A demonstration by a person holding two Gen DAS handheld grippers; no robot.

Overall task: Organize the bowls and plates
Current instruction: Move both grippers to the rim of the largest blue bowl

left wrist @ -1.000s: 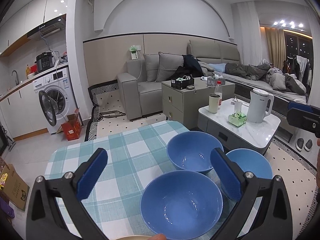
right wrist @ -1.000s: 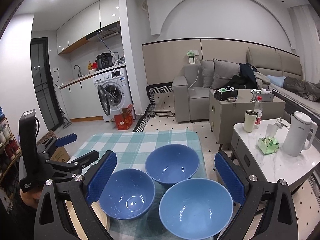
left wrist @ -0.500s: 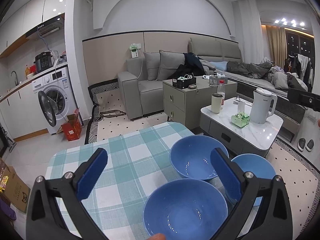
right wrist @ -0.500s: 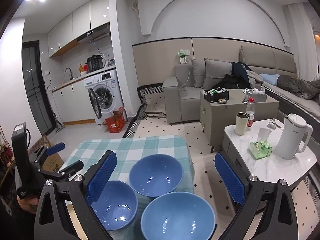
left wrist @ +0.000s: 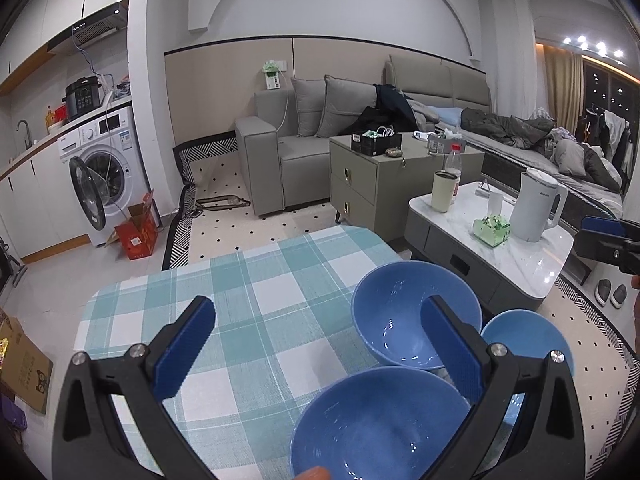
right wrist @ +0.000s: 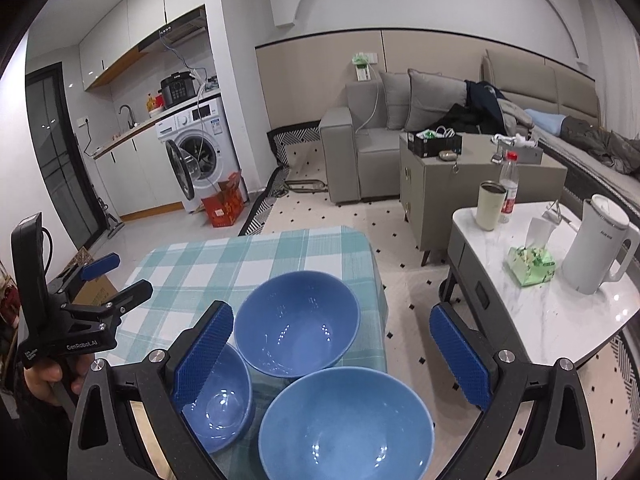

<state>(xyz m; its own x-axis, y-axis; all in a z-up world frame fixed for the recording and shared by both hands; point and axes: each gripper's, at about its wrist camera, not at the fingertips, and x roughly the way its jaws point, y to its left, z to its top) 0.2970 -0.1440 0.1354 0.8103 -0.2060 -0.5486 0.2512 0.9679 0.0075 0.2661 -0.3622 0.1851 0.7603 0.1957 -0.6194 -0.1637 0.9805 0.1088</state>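
Three blue bowls stand close together on the checked tablecloth [left wrist: 240, 312]. In the left wrist view, the nearest bowl [left wrist: 376, 424] lies low between my fingers, a second bowl [left wrist: 400, 312] sits behind it, and a third bowl [left wrist: 528, 336] shows at the right. My left gripper [left wrist: 318, 308] is open and empty above the cloth. In the right wrist view, the far bowl [right wrist: 296, 324], the near bowl [right wrist: 344, 420] and a smaller bowl [right wrist: 218, 404] sit below my open, empty right gripper [right wrist: 332, 314]. The left gripper [right wrist: 120, 276] shows at the left, held by a hand.
The bowls sit by the table's right edge [right wrist: 380, 288]. Beyond it is a marble side table [right wrist: 560, 320] with a white kettle [right wrist: 600, 240], a green tissue pack [right wrist: 530, 266] and a cup [right wrist: 490, 204]. A grey cabinet [right wrist: 460, 184], a sofa and a washing machine [right wrist: 200, 152] lie farther off.
Both views have drawn back and tilted, so the bowls sit lower in frame. In the right wrist view they slid left. Both grippers stayed open and the bowls did not move.
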